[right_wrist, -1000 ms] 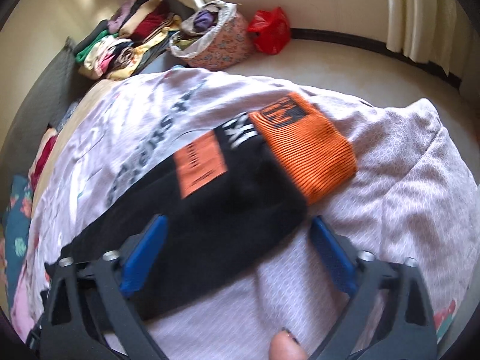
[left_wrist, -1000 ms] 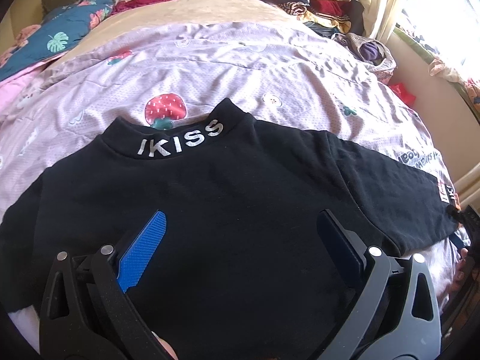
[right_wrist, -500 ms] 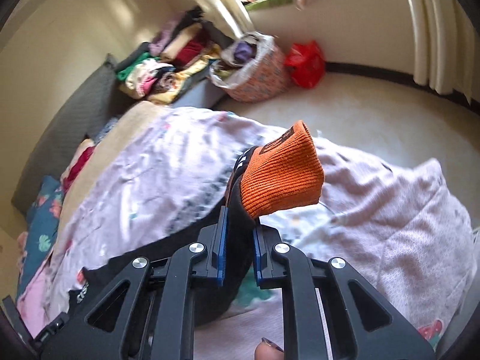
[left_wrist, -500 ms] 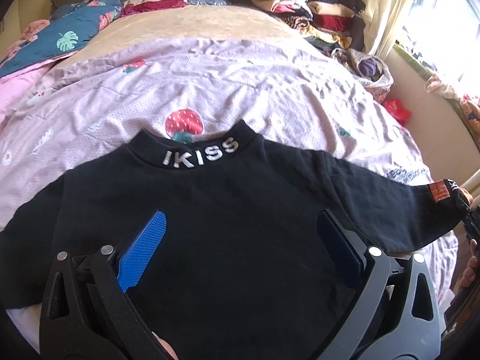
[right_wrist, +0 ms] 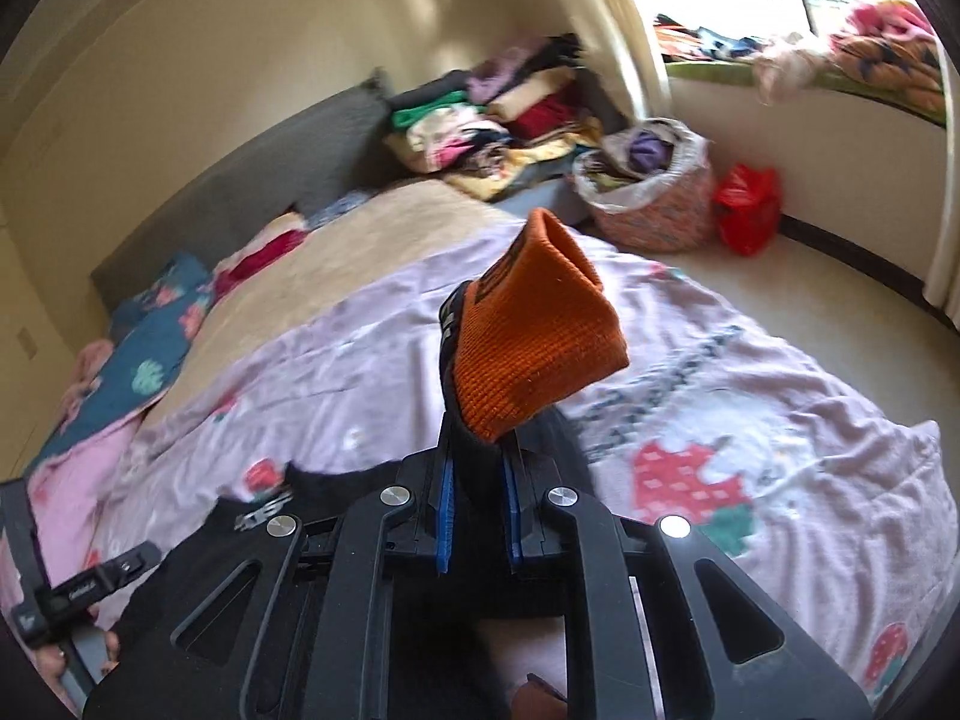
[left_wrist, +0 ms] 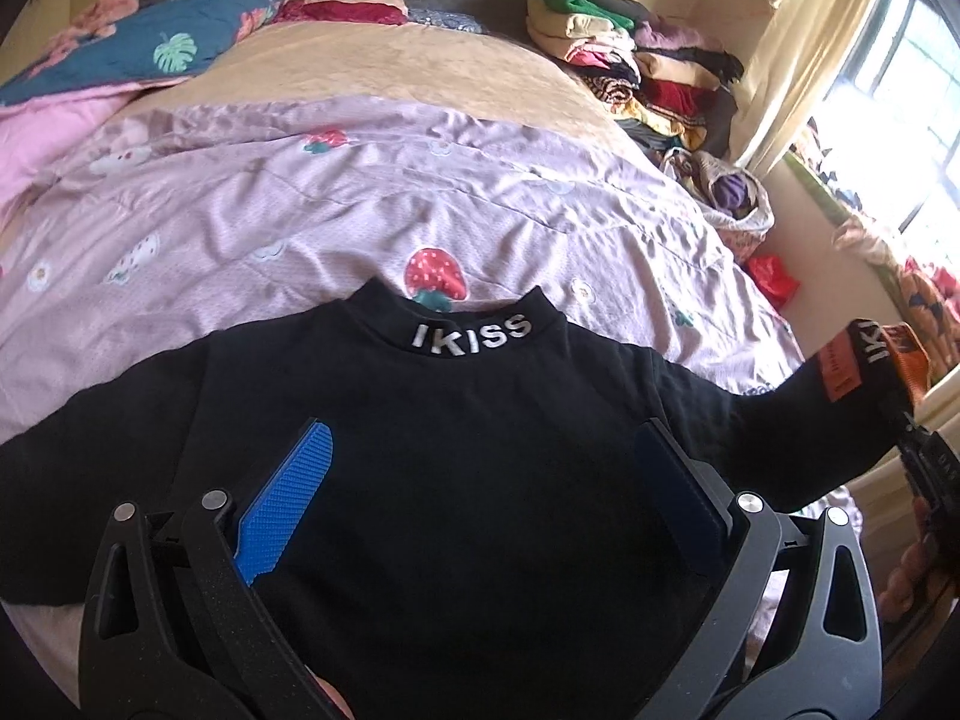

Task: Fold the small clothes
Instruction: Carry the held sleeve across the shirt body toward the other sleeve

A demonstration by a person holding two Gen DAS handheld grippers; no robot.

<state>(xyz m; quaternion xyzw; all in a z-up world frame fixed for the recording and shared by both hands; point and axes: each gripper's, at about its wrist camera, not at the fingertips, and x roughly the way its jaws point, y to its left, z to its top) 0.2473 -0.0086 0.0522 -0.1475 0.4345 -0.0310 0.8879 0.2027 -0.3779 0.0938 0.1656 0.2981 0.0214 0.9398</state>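
A black shirt (left_wrist: 480, 450) with "IKISS" on its collar lies flat, front up, on the pink strawberry-print bedspread (left_wrist: 360, 192). My left gripper (left_wrist: 480, 480) hovers open over the shirt's chest, its blue pads wide apart and holding nothing. At the right, the shirt's sleeve (left_wrist: 798, 414) is raised off the bed. My right gripper (right_wrist: 477, 474) is shut on that sleeve just below its orange knit cuff (right_wrist: 534, 342), which sticks up past the pads. The same cuff (left_wrist: 906, 354) shows at the right edge of the left wrist view.
A heap of folded clothes (right_wrist: 480, 120) sits at the bed's far corner. Beside it on the floor stand a cloth-filled basket (right_wrist: 648, 192) and a red bag (right_wrist: 747, 210). A blue floral quilt (left_wrist: 150, 54) lies at the head. Pale floor (right_wrist: 810, 288) runs beside the bed.
My right gripper closed on the sleeve near the orange cuff and lifted it off the bed, rolling as it rose. The left gripper drew back and up, still open.
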